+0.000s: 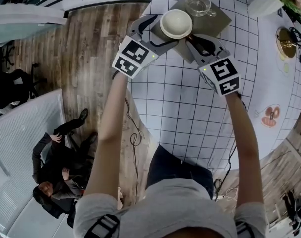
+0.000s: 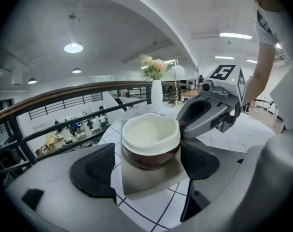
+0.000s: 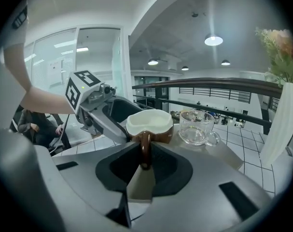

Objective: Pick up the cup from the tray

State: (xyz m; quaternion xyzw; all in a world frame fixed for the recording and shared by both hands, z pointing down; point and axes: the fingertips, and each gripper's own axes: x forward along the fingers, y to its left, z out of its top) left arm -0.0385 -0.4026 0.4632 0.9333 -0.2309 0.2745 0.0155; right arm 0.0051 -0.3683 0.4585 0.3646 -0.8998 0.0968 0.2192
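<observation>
Nearest the camera, a person's two arms reach across the white gridded table (image 1: 180,93). The left gripper (image 2: 147,167) is spread wide, its dark pads standing on either side of the brown cup (image 1: 176,24) without touching it. The right gripper (image 3: 145,161) is clenched on the cup's handle, which stands upright between its pads. The cup, cream inside, rests on the near left part of the grey tray (image 1: 218,24), at the table's left edge. Just beyond it to the right sits a clear glass mug (image 1: 198,3), and farther off a white vase (image 2: 156,95) of flowers.

The lift looks ready to begin. A pinch on the handle alone could let the bowl tip or swing. It would be best to raise the cup straight up and slowly, with the rim level. The left jaws should either stay clear of the wall or close evenly on it for support. The cup should also be kept away from the glass mug.
</observation>
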